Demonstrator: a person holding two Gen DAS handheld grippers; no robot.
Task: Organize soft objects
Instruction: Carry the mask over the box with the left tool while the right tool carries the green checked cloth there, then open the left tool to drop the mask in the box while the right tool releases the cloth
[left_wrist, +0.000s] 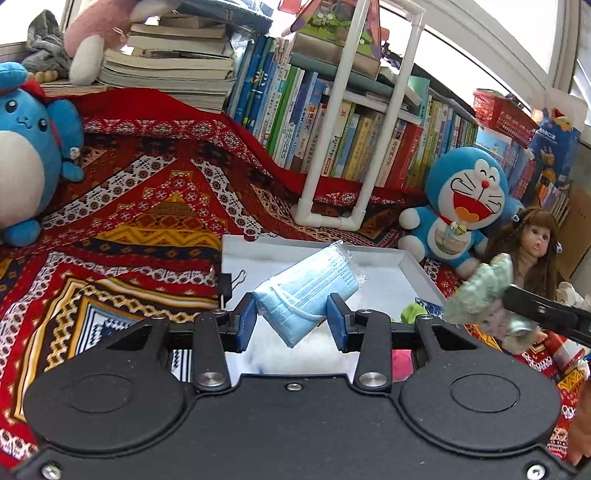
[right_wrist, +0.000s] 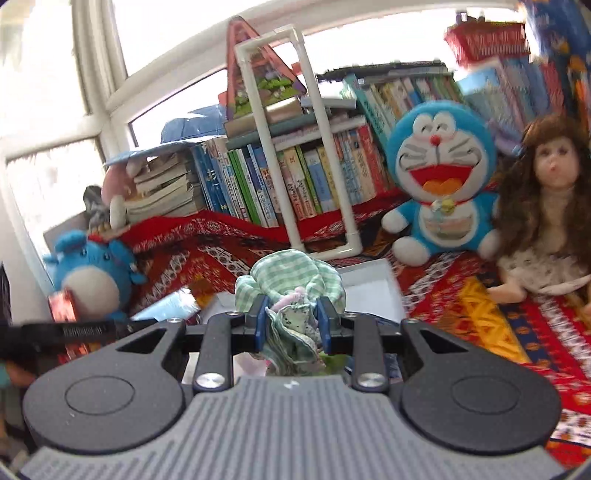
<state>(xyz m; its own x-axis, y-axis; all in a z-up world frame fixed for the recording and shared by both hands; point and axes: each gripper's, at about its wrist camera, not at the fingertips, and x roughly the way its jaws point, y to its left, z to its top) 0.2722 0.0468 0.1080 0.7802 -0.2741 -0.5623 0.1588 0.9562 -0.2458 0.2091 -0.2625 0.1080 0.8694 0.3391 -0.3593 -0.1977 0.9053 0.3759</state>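
Blue pads of the left claw (left_wrist: 291, 319) are clenched on a pack of pale blue face masks (left_wrist: 308, 291) in a clear wrapper, held above the white tray (left_wrist: 421, 271) that sits on the patterned red cloth (left_wrist: 147, 206). The pack is pinched near its lower end only, with most of its length sticking up and away from the pads, so it could pivot or slide out through the slippery wrapper if the hand swings. The right claw (right_wrist: 291, 323) grips a bunched green-checked cloth (right_wrist: 295, 280), lifted over the near edge of the same tray; its pads bite a wad of folds, and the loose upper part billows above them. A fold could work free and the bundle sag or drop short of wherever it belongs. In the left view the two claws are close together over the tray, so a careless crossing move could knock one load with the other. A Doraemon plush (right_wrist: 441, 177) and a doll (right_wrist: 546, 206) sit just beyond, near enough to be brushed.
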